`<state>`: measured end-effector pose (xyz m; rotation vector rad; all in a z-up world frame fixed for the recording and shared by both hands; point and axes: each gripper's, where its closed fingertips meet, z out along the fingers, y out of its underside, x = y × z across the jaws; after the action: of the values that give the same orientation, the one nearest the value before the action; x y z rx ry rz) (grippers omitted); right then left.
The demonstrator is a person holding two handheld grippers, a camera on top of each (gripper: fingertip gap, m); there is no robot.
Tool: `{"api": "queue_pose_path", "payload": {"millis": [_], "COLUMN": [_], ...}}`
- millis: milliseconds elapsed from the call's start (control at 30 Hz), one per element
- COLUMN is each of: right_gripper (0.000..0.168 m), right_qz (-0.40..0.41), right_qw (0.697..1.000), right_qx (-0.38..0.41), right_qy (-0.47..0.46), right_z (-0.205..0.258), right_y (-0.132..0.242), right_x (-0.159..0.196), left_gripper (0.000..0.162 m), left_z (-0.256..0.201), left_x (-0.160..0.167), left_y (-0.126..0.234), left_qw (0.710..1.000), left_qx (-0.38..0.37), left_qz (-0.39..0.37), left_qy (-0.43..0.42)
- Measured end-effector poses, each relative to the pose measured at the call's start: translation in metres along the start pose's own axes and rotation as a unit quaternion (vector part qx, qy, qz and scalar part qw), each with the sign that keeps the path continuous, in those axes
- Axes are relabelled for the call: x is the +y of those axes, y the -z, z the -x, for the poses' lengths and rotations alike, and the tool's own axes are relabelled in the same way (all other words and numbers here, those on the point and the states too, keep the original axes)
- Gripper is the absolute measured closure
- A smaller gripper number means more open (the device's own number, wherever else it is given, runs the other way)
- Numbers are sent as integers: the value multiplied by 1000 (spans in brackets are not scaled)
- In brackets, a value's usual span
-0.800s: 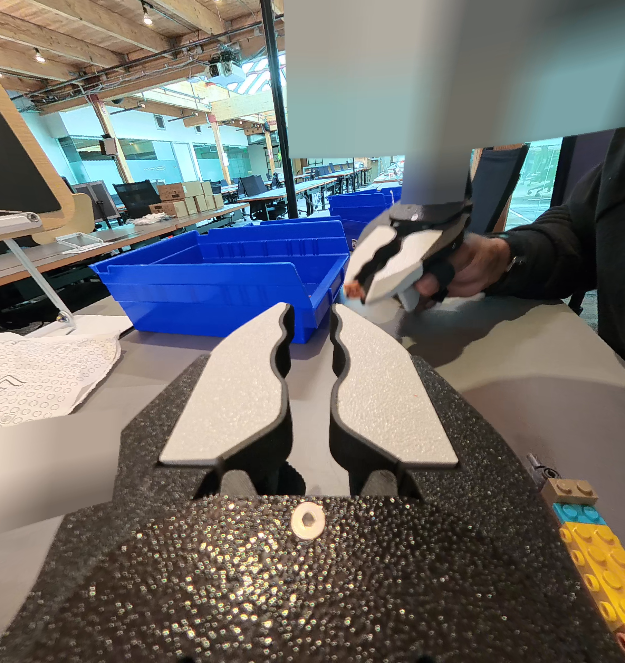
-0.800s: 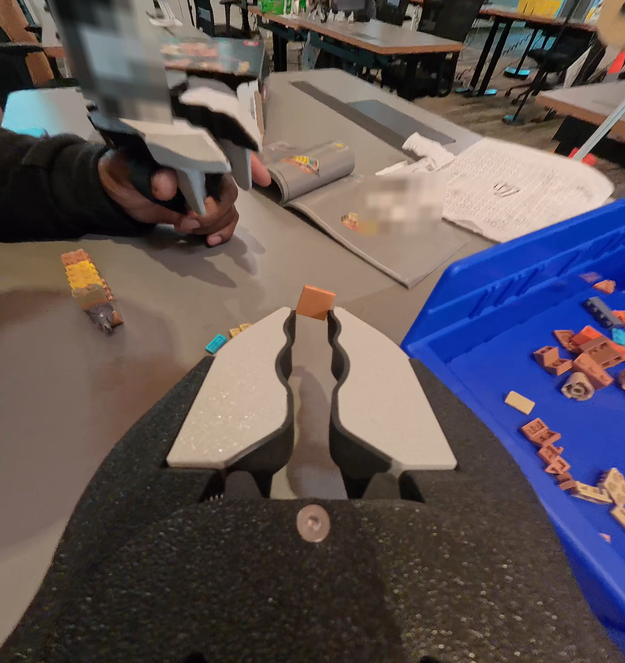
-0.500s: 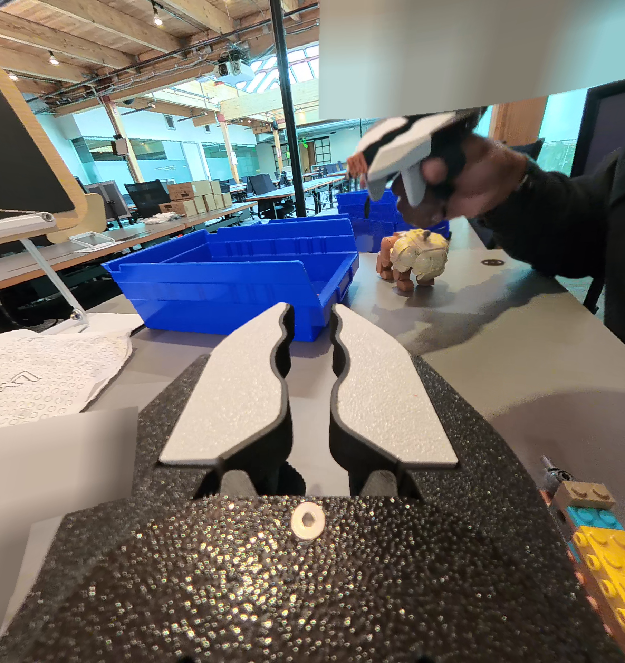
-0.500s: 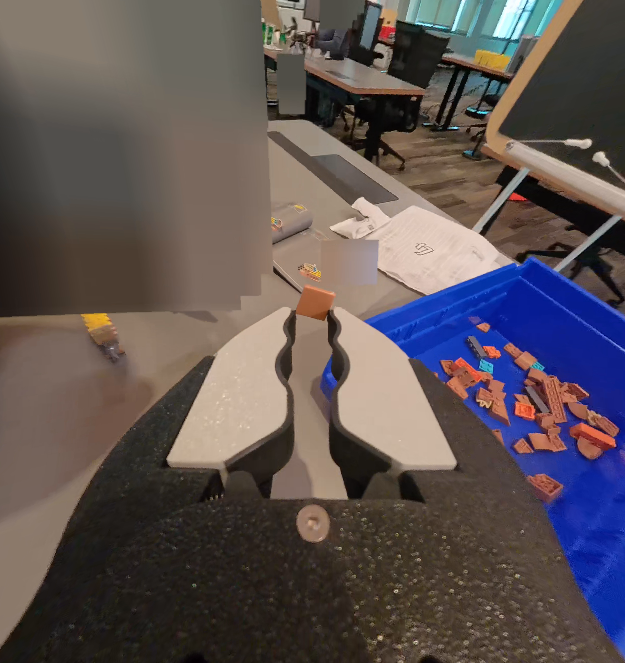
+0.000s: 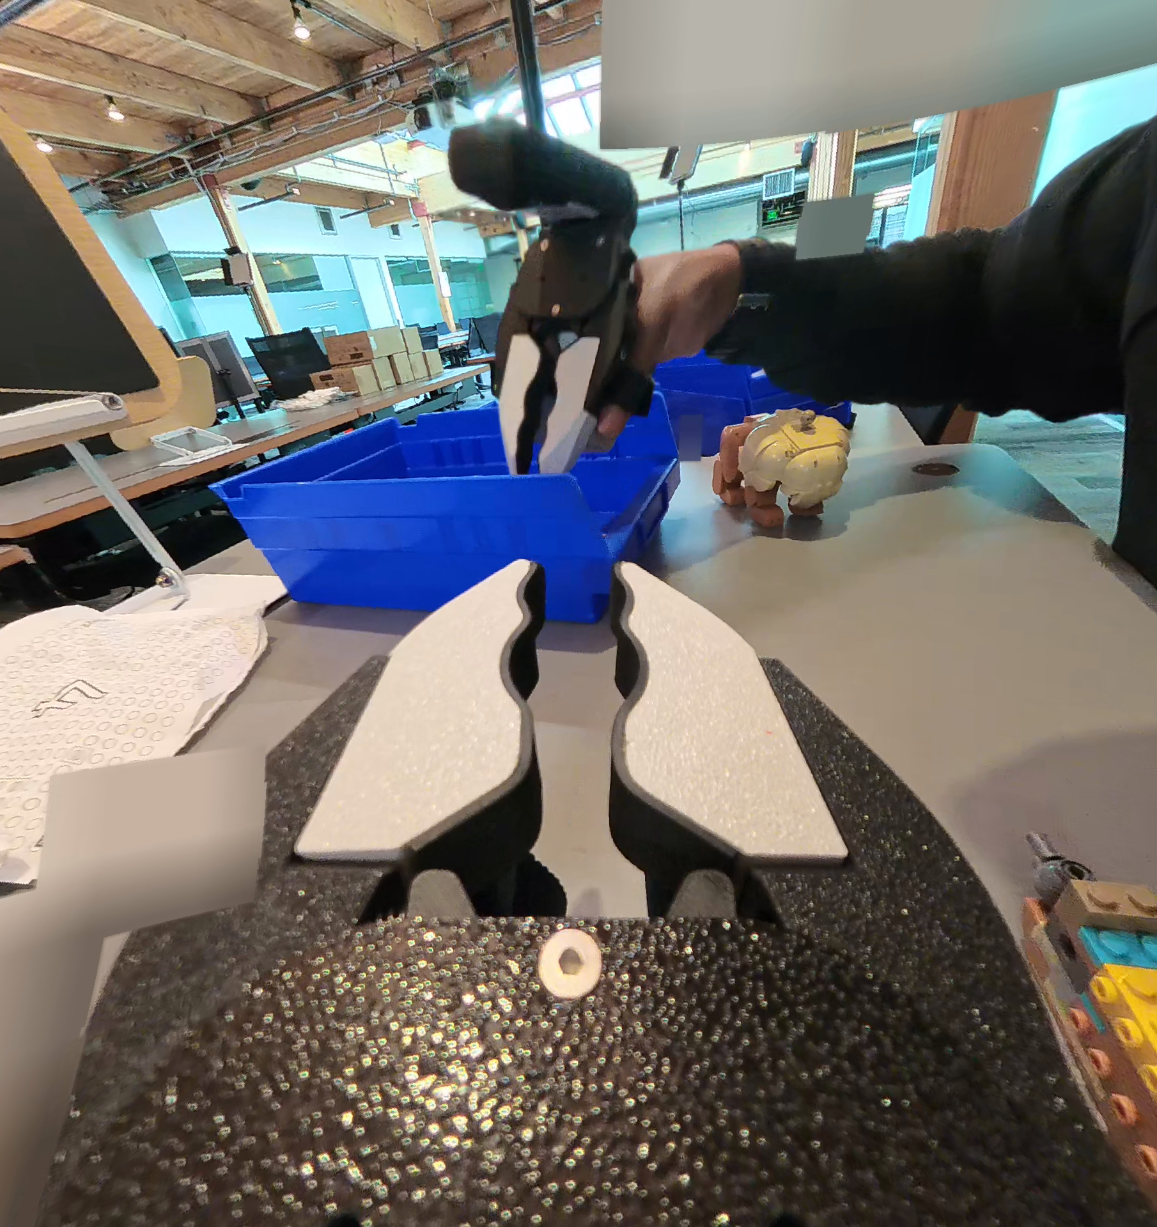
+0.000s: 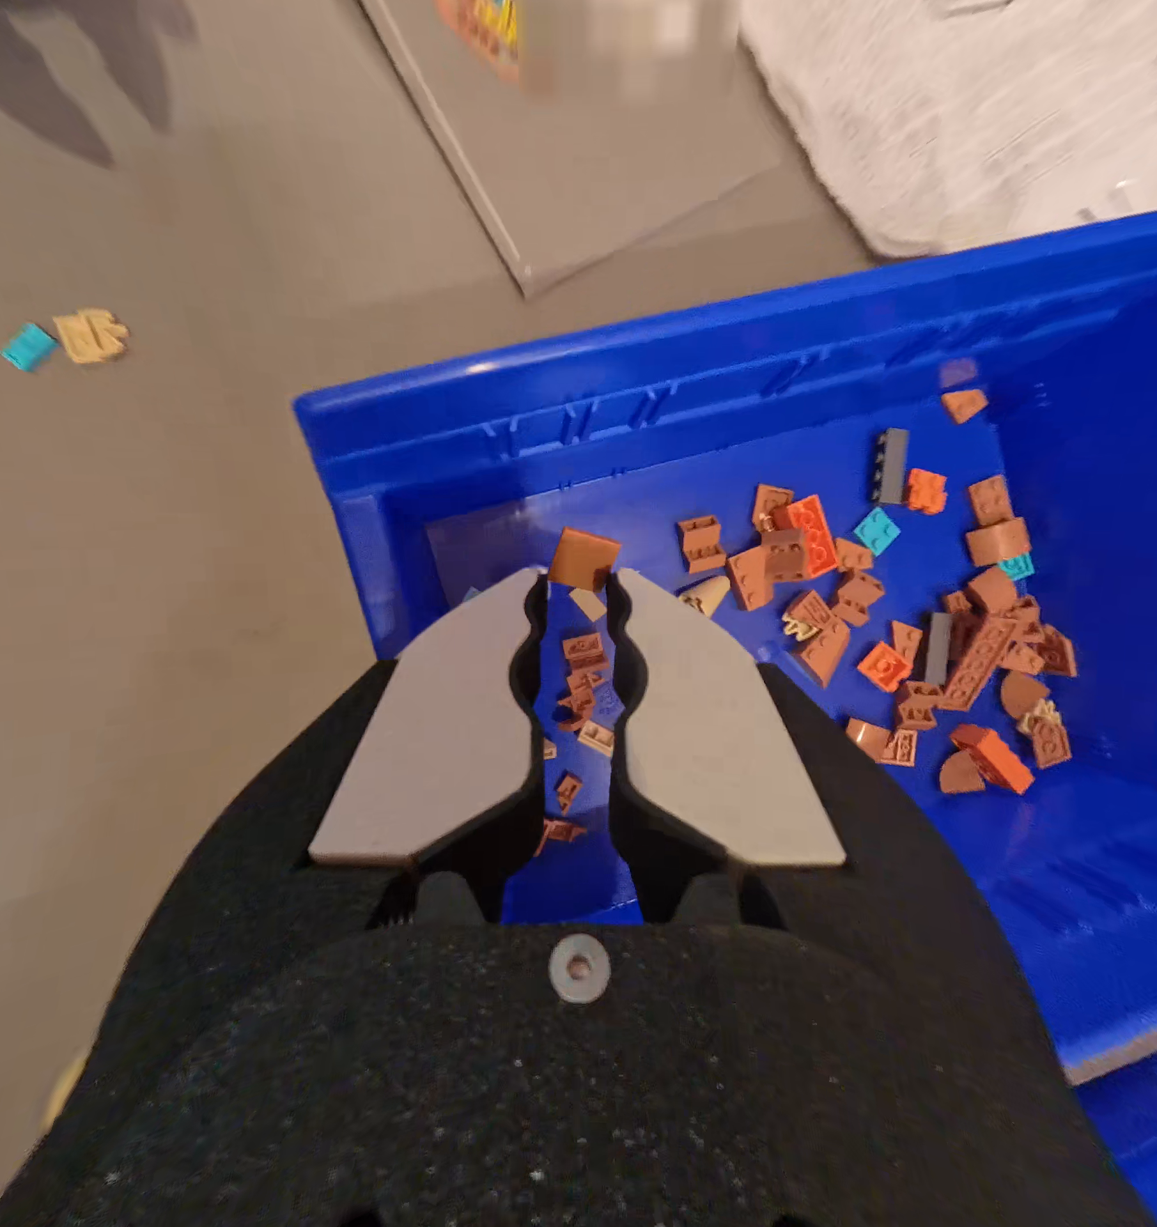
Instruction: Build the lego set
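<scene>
My right gripper [image 6: 579, 581] is shut on a small flat brown tile [image 6: 586, 558] at its tips and points down over the near corner of the blue bin [image 6: 562, 398]. Many loose brown, orange, teal and grey bricks [image 6: 894, 631] lie on the bin floor. In the left wrist view the right gripper [image 5: 539, 458] hangs over the same bin [image 5: 430, 531]. My left gripper [image 5: 574, 577] is narrowly open and empty, low over the grey table. A partly built strip of tan, teal and yellow bricks [image 5: 1127, 982] lies at its right.
A cream and brown brick animal [image 5: 788, 465] stands on the table right of the bin. A teal piece [image 6: 28, 345] and a tan piece [image 6: 91, 335] lie loose on the table. An open booklet [image 6: 562, 166] and white printed paper [image 5: 98, 690] lie near the bin. My right fingertips sit around 20 cm from my left ones. Measured from the fingertips, the tan piece [image 6: 91, 335] is 11 cm or so from the left gripper and 20 cm from the right.
My right gripper has swung from above the table over to the bin and tipped downward, still holding the brown tile. My left gripper has stayed nearly still.
</scene>
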<state>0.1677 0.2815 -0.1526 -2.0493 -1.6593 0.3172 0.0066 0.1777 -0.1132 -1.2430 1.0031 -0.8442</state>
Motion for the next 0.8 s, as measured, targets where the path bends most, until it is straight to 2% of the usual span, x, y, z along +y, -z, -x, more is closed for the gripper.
{"api": "queue_pose_path", "payload": {"millis": [133,300,367,500,633,800], "right_gripper": [152,151,143,141,141,140], "right_qz": [64,95,97,84,123,198], "right_qw": [997,994,994,994,979,960], "right_qx": [1,2,8,28,48,-22], "right_qy": [43,48,46,68,155,199], "right_z": [0,-8,-15,-41,-83,-96], "right_y": [-27,-45,-43,-22,-7,-26], "right_x": [6,16,18,14,23,47], "left_gripper": [144,144,144,144,144,144], "left_z": [4,5,4,5,5,9], "left_x": [0,-1,0,0,0,1], "left_y": [1,2,2,1,1,2], "left_qw": [1000,1000,1000,1000,1000,1000], "left_qx": [-4,-4,-4,-5,-6,-15], "left_qz": [-3,-4,-3,-2,-1,1], "left_qy": [5,7,6,7,6,2]}}
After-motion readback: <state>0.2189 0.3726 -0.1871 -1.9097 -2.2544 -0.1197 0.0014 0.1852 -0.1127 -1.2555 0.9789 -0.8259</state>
